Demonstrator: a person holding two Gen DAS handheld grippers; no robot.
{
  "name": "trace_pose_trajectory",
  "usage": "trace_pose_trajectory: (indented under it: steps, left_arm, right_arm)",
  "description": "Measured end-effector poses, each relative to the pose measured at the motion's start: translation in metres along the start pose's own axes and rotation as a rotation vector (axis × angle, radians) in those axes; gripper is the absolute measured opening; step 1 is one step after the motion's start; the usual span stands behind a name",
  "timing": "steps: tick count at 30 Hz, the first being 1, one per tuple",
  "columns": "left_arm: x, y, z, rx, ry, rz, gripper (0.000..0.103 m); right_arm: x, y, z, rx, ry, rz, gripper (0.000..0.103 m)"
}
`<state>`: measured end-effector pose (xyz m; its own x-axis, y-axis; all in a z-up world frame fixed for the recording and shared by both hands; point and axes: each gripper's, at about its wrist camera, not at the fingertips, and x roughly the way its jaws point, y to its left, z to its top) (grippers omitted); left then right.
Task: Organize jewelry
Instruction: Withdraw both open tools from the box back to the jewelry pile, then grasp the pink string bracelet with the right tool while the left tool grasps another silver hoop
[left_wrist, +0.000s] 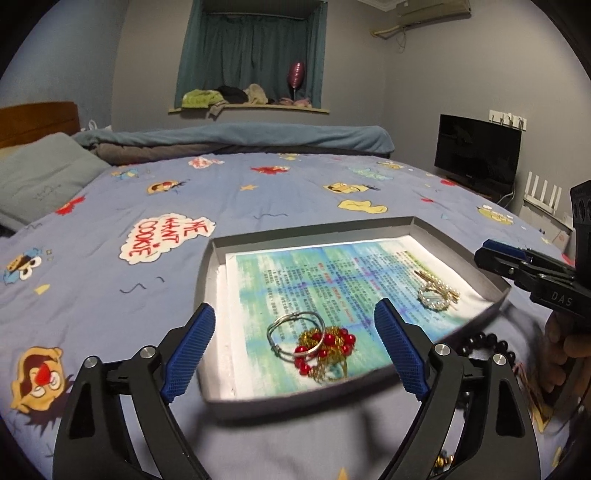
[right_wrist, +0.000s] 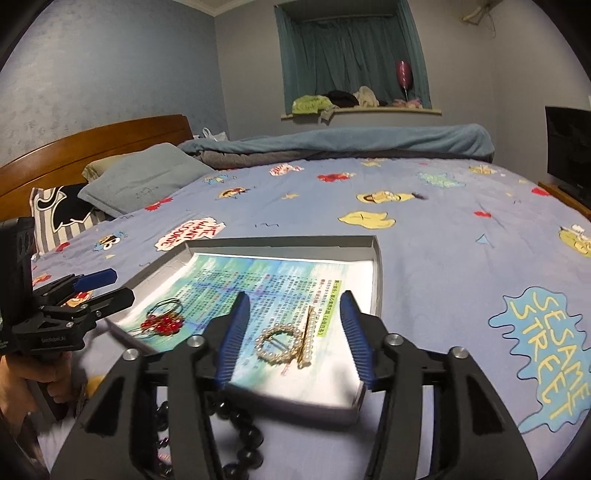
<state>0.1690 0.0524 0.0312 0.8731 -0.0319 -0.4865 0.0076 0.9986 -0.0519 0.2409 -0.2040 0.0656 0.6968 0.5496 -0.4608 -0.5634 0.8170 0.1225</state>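
A shallow grey tray (left_wrist: 369, 225) lined with printed paper lies on the bed; it also shows in the right wrist view (right_wrist: 376, 266). In it lie a silver bangle (left_wrist: 295, 334) over a red-bead and gold-chain piece (left_wrist: 328, 347), and a pearl ring brooch (left_wrist: 436, 297) with a pearl bar clip (right_wrist: 308, 339). My left gripper (left_wrist: 295, 347) is open, above the bangle and red beads. My right gripper (right_wrist: 295, 332) is open, above the pearl brooch (right_wrist: 279, 341). A black bead bracelet (right_wrist: 240, 432) lies on the sheet just outside the tray's near edge.
The bed has a blue cartoon-print sheet (left_wrist: 258, 192), pillows (right_wrist: 140, 181) and a folded blanket (left_wrist: 240, 138) at the far side. A TV (left_wrist: 476, 151) stands to the right of the bed. A small gold item (left_wrist: 441, 461) lies near the frame's bottom.
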Motion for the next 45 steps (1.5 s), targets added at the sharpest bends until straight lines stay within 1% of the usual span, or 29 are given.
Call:
trace_pose_trajectory:
  steps: [9, 12, 19, 25, 31, 34, 37, 43, 45]
  left_arm:
    - [-0.023, 0.01, -0.012, -0.007, -0.011, -0.013, 0.089]
    - [-0.031, 0.014, -0.017, -0.013, -0.011, -0.035, 0.089]
    - [-0.047, 0.015, -0.032, 0.017, -0.002, -0.053, 0.089]
    - [-0.061, 0.017, -0.047, -0.011, 0.025, -0.092, 0.089]
    - [-0.078, 0.008, -0.068, 0.016, 0.061, -0.133, 0.089]
    - [-0.083, 0.002, -0.079, 0.046, 0.086, -0.13, 0.089]
    - [-0.082, -0.002, -0.085, 0.057, 0.108, -0.13, 0.089]
    - [-0.078, -0.006, -0.089, 0.066, 0.14, -0.136, 0.088]
    - [-0.075, -0.009, -0.092, 0.072, 0.158, -0.141, 0.087]
  right_arm:
    - [-0.026, 0.011, -0.016, -0.036, 0.003, 0.002, 0.052]
    - [-0.034, 0.011, -0.021, -0.037, 0.006, 0.003, 0.052]
    - [-0.05, 0.01, -0.036, -0.028, 0.019, 0.012, 0.053]
    - [-0.063, 0.017, -0.052, -0.043, 0.049, 0.029, 0.053]
    - [-0.065, 0.028, -0.068, -0.083, 0.102, 0.049, 0.053]
    - [-0.064, 0.032, -0.073, -0.094, 0.121, 0.058, 0.053]
    - [-0.064, 0.034, -0.075, -0.102, 0.13, 0.064, 0.053]
    - [-0.064, 0.038, -0.079, -0.108, 0.142, 0.071, 0.052]
    - [-0.063, 0.039, -0.079, -0.107, 0.148, 0.075, 0.052]
